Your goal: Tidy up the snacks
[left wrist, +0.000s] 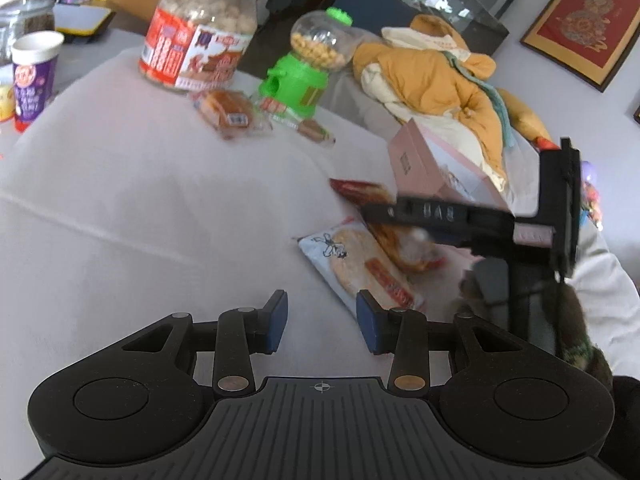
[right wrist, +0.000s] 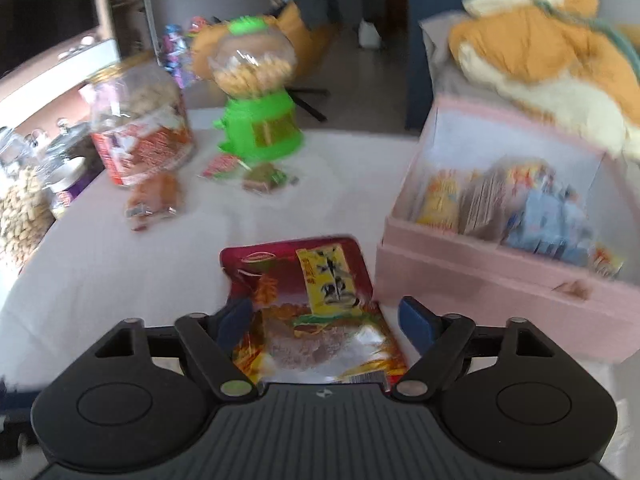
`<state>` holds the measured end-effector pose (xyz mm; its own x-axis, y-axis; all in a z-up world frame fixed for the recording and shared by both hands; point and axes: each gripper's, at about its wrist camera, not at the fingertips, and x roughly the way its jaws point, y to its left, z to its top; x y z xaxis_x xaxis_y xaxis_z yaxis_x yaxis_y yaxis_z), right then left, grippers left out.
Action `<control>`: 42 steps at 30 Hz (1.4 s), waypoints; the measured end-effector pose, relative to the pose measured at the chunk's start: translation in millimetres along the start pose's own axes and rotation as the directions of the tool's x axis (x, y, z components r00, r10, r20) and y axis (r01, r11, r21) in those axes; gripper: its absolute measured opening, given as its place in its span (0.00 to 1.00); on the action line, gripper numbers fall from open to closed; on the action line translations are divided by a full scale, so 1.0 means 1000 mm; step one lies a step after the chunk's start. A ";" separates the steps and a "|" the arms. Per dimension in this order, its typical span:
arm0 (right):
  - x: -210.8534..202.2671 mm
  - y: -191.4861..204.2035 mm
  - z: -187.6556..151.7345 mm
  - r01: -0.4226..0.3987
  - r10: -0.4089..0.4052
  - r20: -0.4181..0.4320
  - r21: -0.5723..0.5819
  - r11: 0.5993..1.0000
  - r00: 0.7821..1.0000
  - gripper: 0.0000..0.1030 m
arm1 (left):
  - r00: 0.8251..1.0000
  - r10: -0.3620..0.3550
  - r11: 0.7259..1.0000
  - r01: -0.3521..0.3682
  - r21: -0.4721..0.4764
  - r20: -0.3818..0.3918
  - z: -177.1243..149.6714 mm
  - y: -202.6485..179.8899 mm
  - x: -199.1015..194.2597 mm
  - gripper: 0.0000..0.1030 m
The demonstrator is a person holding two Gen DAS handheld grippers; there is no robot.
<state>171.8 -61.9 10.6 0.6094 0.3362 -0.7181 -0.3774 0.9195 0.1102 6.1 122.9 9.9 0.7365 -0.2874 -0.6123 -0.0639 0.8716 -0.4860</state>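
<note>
The right gripper (right wrist: 322,320) stands wide, a red snack packet (right wrist: 308,300) lying between its pads on the desk (right wrist: 120,264). The left gripper (left wrist: 322,322), partly open, holds nothing; a pale cracker packet (left wrist: 360,264) lies just beyond. Right, a pink box (right wrist: 480,264) holds snacks. Farther off stand a green dispenser (right wrist: 260,128) and a jar (right wrist: 140,124).

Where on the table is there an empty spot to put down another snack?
The widest bare cloth lies left of the pale blue cracker packet, in front of the big jar and the purple cup. It is crowded around the green candy dispenser, with small wrapped snacks at its foot, and by the pink box, where the red packet lies.
</note>
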 end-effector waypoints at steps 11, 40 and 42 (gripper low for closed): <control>-0.028 -0.004 -0.029 -0.047 0.046 -0.023 -0.037 0.998 0.999 0.54 | 1.000 -0.027 0.999 0.027 -0.023 0.002 -0.003 0.001 0.005 0.41; -0.073 0.008 -0.093 0.168 -0.129 0.162 -0.255 0.952 0.978 0.79 | 0.995 0.095 0.975 -0.089 0.203 -0.022 0.010 -0.067 0.055 0.46; -0.075 0.010 -0.094 0.171 -0.130 0.165 -0.267 0.948 0.978 0.79 | 0.994 0.107 0.968 -0.101 0.231 -0.012 0.011 -0.072 0.059 0.47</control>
<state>57.1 -97.0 0.9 0.7601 0.2427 -0.6028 -0.4397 0.8751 -0.2022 62.0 47.6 15.7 0.7176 -0.1971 -0.6680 0.0194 0.9644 -0.2638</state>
